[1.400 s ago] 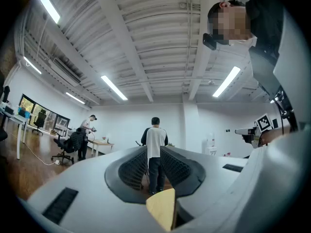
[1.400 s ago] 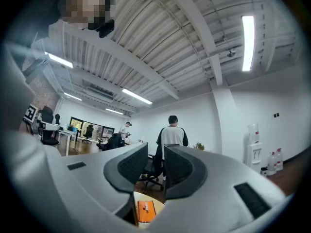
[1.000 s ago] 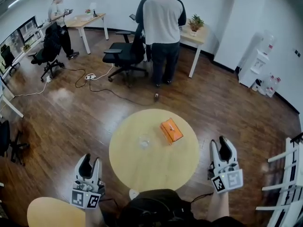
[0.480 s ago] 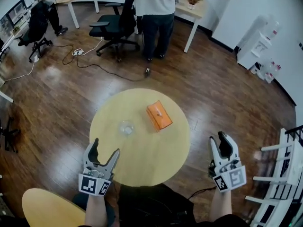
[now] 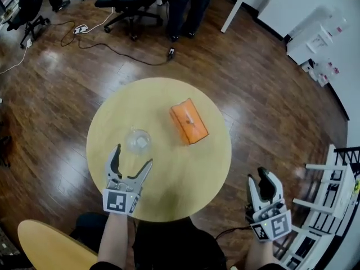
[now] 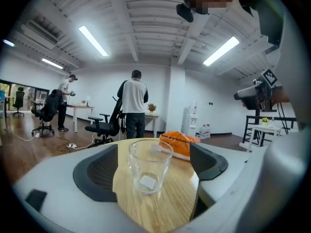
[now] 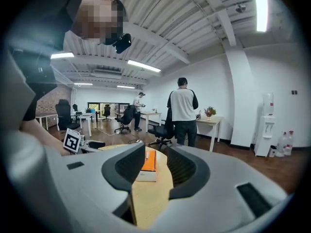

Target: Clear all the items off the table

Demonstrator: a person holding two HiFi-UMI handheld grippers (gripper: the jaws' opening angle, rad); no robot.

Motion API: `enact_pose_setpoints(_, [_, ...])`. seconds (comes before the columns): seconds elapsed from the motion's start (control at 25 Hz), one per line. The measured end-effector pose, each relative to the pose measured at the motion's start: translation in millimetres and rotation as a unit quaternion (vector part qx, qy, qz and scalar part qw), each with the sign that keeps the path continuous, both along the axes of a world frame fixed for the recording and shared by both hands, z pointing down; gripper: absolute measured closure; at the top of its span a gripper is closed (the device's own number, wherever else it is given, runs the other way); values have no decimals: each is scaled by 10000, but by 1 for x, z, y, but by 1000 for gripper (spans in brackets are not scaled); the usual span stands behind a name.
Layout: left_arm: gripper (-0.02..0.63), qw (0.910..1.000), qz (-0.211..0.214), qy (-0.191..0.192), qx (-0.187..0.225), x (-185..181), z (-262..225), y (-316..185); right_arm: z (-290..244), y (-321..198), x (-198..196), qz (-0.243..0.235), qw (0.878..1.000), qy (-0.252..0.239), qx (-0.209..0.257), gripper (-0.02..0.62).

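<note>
Both empty: left gripper (image 5: 134, 156) fingers just opened wide before glass (image 5: 138, 141), right gripper (image 5: 263, 176) fingers narrowly apart.

— We see only the standing person's legs (image 5: 185, 4); the top edge cuts off the rest.
— And in the left gripper view a jaw hides part of the orange box (image 6: 177, 141).

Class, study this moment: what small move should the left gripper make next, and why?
Probably ease the left gripper forward until the glass sits between its pads, then close. Its jaws have just been opening wide, nothing is between them yet, and the glass stands upright on the table just ahead of the fingertips.
</note>
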State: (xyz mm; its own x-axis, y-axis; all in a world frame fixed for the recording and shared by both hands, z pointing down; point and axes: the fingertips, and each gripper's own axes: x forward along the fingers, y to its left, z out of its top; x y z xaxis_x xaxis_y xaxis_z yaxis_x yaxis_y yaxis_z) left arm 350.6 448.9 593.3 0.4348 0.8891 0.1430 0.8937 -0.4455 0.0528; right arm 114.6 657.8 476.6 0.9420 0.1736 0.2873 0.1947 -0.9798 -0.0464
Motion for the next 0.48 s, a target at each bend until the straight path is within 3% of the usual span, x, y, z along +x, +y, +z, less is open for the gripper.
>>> enact_pose_setpoints(0.12, [141,9990,50,368,235,1,20,6,9,2,7,83,9996,56,253,449])
enact_pose_setpoints(0.48, [141,9997,-68,230,-80,19,32,25,24,-5,20,50,9990,-205,393,449])
